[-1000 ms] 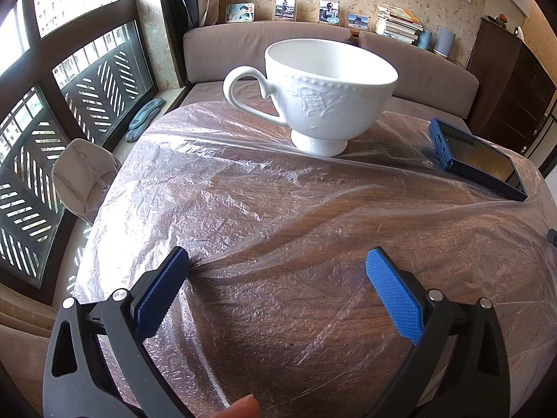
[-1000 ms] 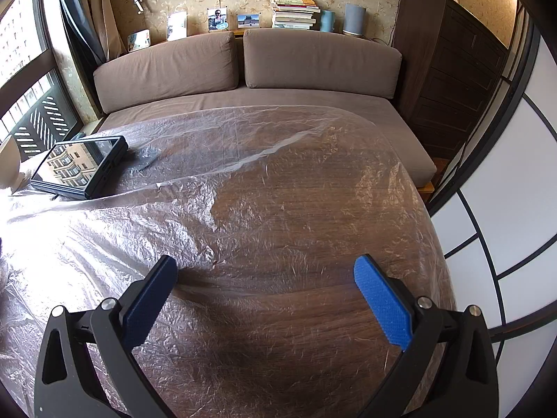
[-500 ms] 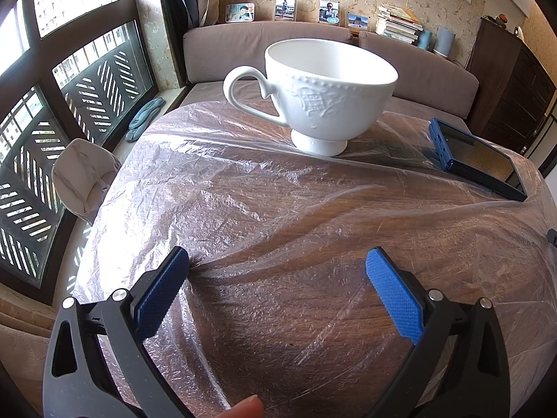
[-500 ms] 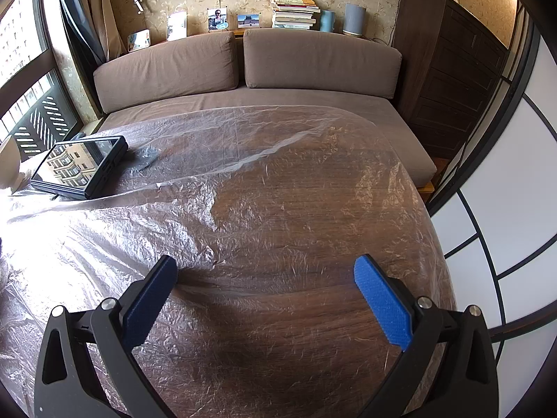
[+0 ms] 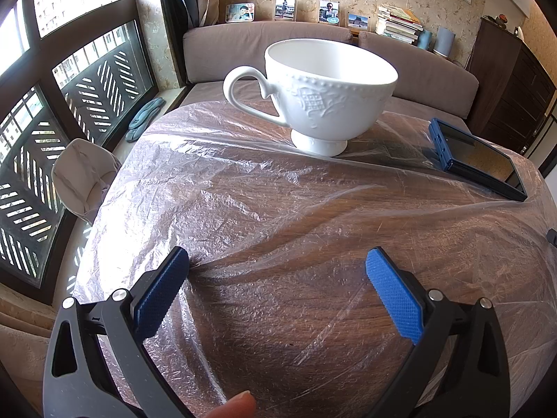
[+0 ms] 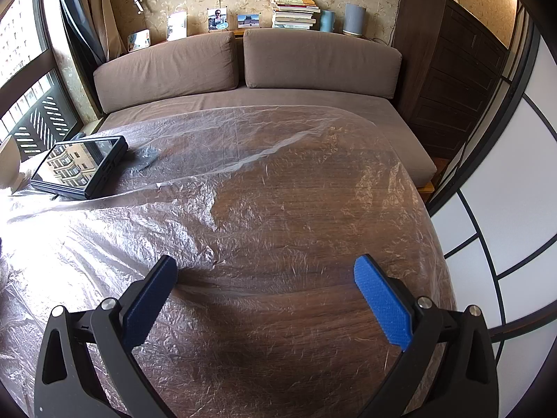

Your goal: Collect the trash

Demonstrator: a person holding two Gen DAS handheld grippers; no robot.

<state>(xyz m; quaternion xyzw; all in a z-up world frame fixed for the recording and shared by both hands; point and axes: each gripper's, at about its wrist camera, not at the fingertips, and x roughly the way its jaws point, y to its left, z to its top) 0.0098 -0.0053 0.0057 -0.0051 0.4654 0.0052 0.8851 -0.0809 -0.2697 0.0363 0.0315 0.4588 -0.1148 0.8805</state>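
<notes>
Left gripper (image 5: pixel 276 278) is spread wide over the crinkly plastic sheet (image 5: pixel 243 202) on the wood table, nothing held. Only its cam gets the white teacup (image 5: pixel 327 94). Right gripper (image 6: pixel 264 278), also wide apart, sees the sofa (image 6: pixel 278 69) and dark tablet (image 6: pixel 81 165).

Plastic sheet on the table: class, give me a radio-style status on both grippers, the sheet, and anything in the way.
Left gripper open, empty. Right gripper open, empty. Plastic sheet spread over table, ungrasped. White cup and blue-cased screen sit on it.
</notes>
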